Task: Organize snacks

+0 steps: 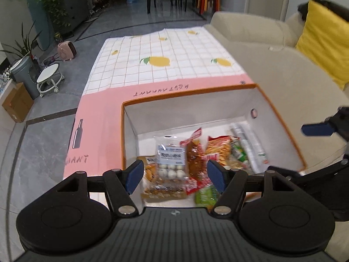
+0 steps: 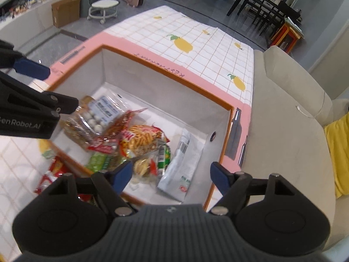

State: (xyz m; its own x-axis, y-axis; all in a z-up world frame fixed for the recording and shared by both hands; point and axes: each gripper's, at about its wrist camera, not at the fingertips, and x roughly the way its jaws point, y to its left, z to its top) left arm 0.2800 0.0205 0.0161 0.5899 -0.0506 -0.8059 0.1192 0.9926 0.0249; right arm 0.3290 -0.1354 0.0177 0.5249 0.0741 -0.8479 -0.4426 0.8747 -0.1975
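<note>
An orange-rimmed box (image 1: pixel 187 92) with white walls stands on the tablecloth and holds several snack packs. Among them are a clear pack of white balls (image 1: pixel 171 163), an orange chips bag (image 1: pixel 219 149), a white pouch (image 1: pixel 250 146) and a green pack (image 1: pixel 206 196). My left gripper (image 1: pixel 175 175) hangs open above the box's near left part, nothing between its pads. My right gripper (image 2: pixel 171 174) is open too, above the white pouch (image 2: pixel 181 163) and the chips bag (image 2: pixel 144 139), not touching them. A red pack (image 2: pixel 52 174) lies on the cloth outside the box (image 2: pixel 165 65).
The lemon-print tablecloth (image 1: pixel 165 54) stretches beyond the box. A beige sofa (image 1: pixel 283 69) with a yellow cushion (image 1: pixel 322 43) runs along the right. On the floor to the left stand a wheeled stool (image 1: pixel 49 79) and a cardboard carton (image 1: pixel 17 102).
</note>
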